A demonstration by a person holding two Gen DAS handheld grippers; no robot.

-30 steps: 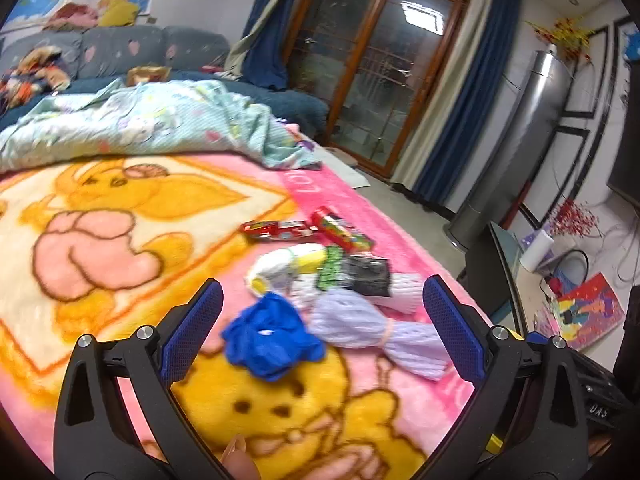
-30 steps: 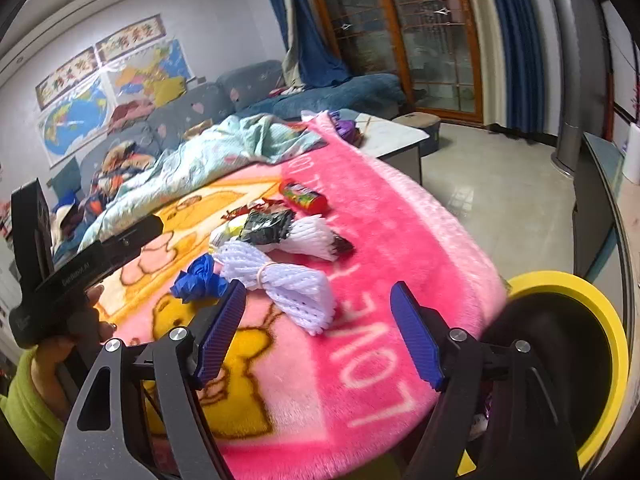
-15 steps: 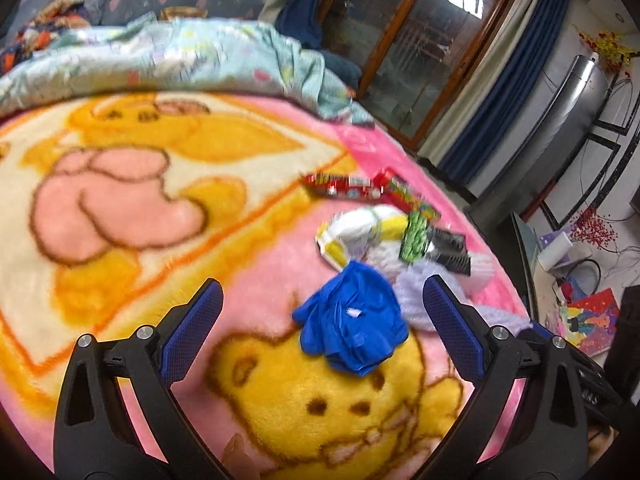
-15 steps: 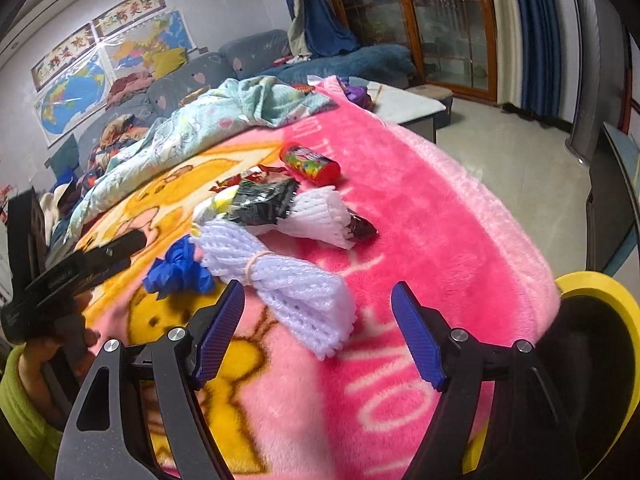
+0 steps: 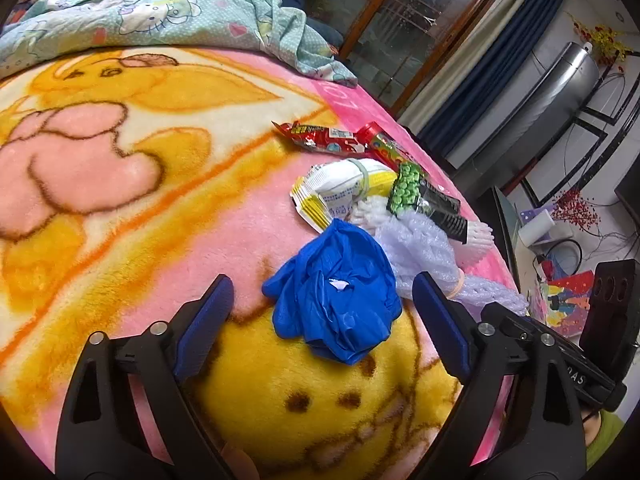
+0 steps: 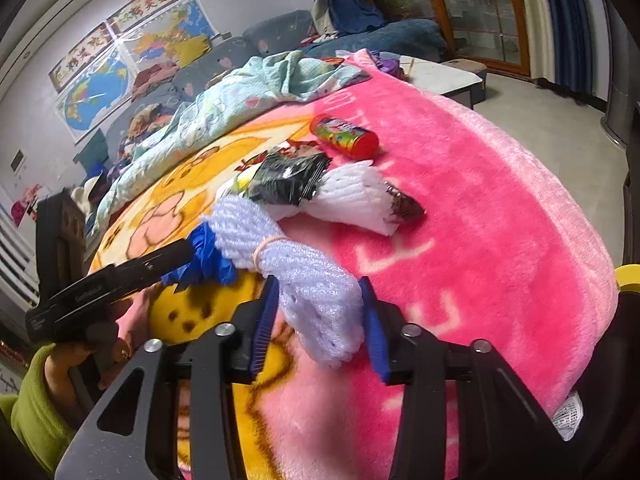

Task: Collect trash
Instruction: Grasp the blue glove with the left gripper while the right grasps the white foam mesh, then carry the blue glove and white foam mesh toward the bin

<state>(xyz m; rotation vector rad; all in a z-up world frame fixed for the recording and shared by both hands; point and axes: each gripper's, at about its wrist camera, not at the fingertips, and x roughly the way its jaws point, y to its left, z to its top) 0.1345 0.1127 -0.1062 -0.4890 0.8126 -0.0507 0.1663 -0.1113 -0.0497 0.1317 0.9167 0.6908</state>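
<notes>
Trash lies in a pile on a pink and yellow cartoon blanket [image 5: 120,208]. A crumpled blue glove [image 5: 336,300] lies between the open jaws of my left gripper [image 5: 320,320], not gripped. My right gripper [image 6: 318,320] has narrowed around the near end of a lilac foam net [image 6: 312,292] tied with a rubber band; both pads touch it. Behind lie a white foam net [image 6: 356,200], a black wrapper [image 6: 288,180], a white and yellow packet [image 5: 340,188], a red wrapper [image 5: 320,138] and a red tube [image 6: 344,136].
A rumpled pale green quilt [image 5: 160,16] covers the far part of the bed. A yellow-rimmed black bin [image 6: 628,276] stands at the bed's right edge. A low white table [image 6: 444,76] and tiled floor lie beyond. My left gripper shows in the right wrist view [image 6: 120,276].
Both grippers moved forward to the pile. The right jaws narrowed from wide open onto the lilac foam net. The left gripper came down around the blue glove, still open.
</notes>
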